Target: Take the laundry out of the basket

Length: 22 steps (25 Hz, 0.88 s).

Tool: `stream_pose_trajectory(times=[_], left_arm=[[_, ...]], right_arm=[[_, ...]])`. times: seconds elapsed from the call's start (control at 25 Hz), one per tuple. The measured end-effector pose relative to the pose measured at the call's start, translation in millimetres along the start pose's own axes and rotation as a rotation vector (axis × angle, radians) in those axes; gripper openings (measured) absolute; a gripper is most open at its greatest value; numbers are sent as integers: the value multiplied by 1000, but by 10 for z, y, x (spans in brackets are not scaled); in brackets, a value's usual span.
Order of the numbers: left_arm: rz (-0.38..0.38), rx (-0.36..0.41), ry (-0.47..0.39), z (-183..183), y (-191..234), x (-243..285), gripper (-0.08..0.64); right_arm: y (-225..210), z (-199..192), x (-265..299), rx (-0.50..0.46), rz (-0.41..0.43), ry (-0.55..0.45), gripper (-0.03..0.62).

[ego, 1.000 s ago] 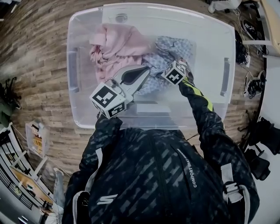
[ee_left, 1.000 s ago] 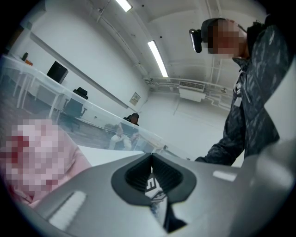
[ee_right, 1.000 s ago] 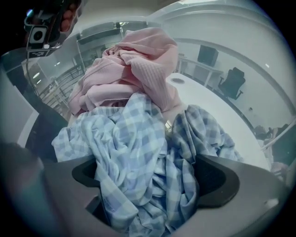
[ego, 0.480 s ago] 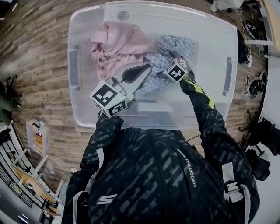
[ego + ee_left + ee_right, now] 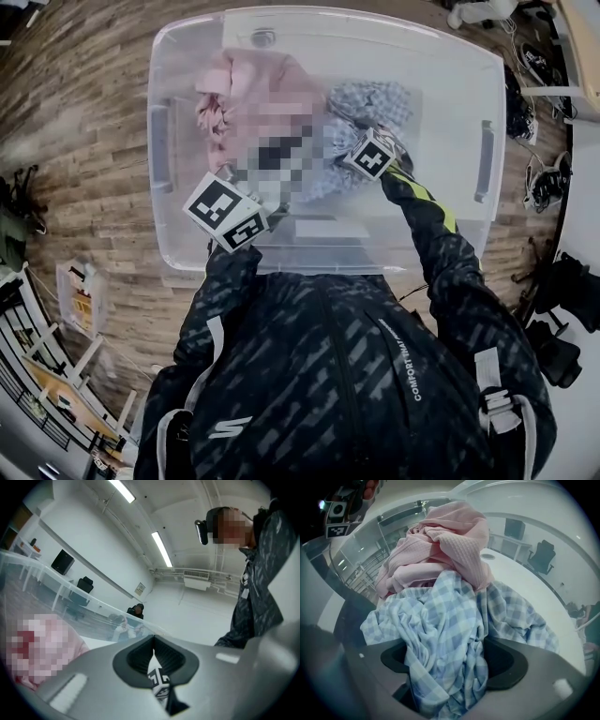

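Reaching down into the clear basket (image 5: 441, 84) at our 12 o'clock, we have the right gripper (image 5: 449, 660) pointed steeply into the pile. Its jaws have just been closing, and a bunched fold of the blue checked garment (image 5: 440, 616) fills the gap and meets both pads. The left gripper (image 5: 153, 641) hangs level over the basket with its jaws together and nothing between them.

By our reckoning the task is at its very start, since no piece is out. The pink garment (image 5: 440, 541) lies heaped toward 10 o'clock of the basket, and the checked one lies beside it toward 1 o'clock. The basket bottom from 3 to 6 o'clock is bare. Both pieces are left to lift.

Several things may hinder us. The pink heap touches the checked cloth and seems to overlap its far edge, so it could drag along. The basket wall must be cleared on the way up, and the left gripper sits close above the pile. Around the basket is wooden floor (image 5: 84, 141), with dark cables and clutter (image 5: 539, 178) at 3 o'clock and a rack (image 5: 42, 361) at 8 o'clock, all well apart from the work.
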State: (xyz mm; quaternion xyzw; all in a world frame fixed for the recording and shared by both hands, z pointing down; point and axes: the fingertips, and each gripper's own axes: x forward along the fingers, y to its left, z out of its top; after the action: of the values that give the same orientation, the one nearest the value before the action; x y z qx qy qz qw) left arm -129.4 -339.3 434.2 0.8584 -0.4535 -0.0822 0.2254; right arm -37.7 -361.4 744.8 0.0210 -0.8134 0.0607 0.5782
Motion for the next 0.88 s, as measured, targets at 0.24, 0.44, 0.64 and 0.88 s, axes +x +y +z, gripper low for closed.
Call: stream_pose_trajectory(times=[0.24,0.44,0.64,0.88], left_arm=[[-3,6,-10,85,-66,-67,9],[-15,11,-21,121,-154,-150,9],[-13,18,-39,162,-214,-272,9],[-4,11,-54,179,-160,-377,9]], right_arm=[[111,23,-33,-2,32,19,294],[147,25,-82,62,46,30,225],[129,15,-197,84,16,19,202],[29,149,-441,117,-14,-38,199]])
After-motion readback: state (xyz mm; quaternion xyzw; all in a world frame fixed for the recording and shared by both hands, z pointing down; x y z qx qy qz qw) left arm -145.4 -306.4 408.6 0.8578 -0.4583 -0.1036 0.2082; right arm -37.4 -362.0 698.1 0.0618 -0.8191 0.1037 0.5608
